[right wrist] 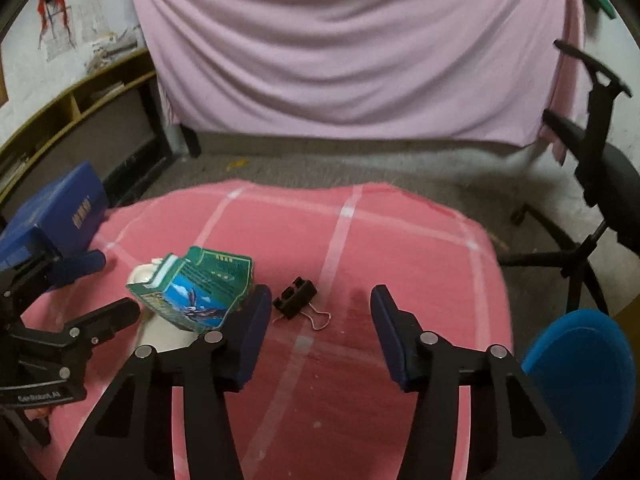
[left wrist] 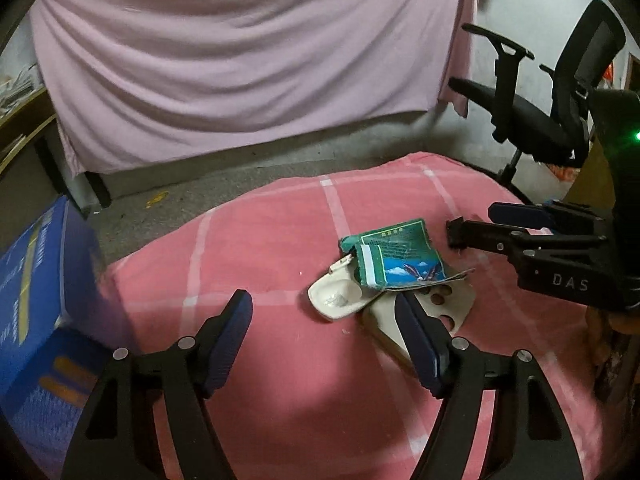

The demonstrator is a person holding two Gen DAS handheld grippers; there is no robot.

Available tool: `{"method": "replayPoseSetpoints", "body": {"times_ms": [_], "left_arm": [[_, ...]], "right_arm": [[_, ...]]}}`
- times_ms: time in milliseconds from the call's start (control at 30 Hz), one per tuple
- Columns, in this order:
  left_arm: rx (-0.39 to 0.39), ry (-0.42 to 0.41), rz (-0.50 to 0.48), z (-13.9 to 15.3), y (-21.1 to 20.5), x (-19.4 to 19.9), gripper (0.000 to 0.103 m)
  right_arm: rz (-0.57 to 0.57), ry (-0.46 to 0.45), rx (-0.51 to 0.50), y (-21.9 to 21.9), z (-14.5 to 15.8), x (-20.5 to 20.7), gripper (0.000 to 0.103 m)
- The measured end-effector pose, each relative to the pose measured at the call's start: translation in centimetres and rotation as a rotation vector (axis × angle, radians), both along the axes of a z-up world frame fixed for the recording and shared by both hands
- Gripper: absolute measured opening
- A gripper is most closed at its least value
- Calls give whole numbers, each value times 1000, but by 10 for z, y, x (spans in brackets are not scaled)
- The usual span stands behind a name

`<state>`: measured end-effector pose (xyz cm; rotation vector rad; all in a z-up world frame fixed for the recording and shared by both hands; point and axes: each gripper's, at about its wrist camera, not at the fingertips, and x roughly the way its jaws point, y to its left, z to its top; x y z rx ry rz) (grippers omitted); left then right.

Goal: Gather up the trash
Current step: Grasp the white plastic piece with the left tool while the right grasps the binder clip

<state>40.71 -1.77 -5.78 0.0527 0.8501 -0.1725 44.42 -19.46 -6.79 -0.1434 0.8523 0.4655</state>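
Observation:
A crumpled green and blue paper carton (left wrist: 394, 258) lies on white plastic packaging (left wrist: 340, 298) on the pink checked cloth (left wrist: 256, 248). It also shows in the right wrist view (right wrist: 200, 292). A small black plastic piece with a thin string (right wrist: 295, 296) lies right of it. My left gripper (left wrist: 326, 330) is open, just in front of the pile, its right finger beside the white packaging. My right gripper (right wrist: 320, 330) is open and empty, with the black piece just beyond its left finger. In the left wrist view the right gripper (left wrist: 480, 224) stands right of the carton.
A blue box (right wrist: 56, 220) stands at the cloth's left edge. A blue round bin (right wrist: 580, 376) sits at the lower right. A black office chair (left wrist: 552, 92) stands at the back right. A pink sheet (right wrist: 352, 40) hangs behind, and a wooden shelf (right wrist: 80, 108) is at the left.

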Motion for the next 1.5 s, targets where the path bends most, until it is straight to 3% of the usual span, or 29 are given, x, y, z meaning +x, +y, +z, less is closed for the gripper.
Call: {"method": "replayPoseSetpoints", "body": {"times_ms": [167,267,400,500,600,967,1500], "left_arm": [[9,34,-52,-6,-1,12,68],[-4,68,-95,-12,-2,17,68],[-23,85,-112,-12,1,18,47],[-36,81,-125,-11,2,16,38],[-45,70,-137,-7,2,14,31],[-75,47,-171,-3,6,9,24],[-118,56,-51,4,19,-36,24]], "right_arm": [[28,53,2,5,-6,8,49],[48,79,-22,12,-9,10,41],[66,83,-46,14,-12,9,38],[65,87,-42,13,-11,10,28],[68,88,-37,13,-10,11,27],[72,110,13,6,-10,12,27],[129,82,-25,8,-8,-20,26]]}}
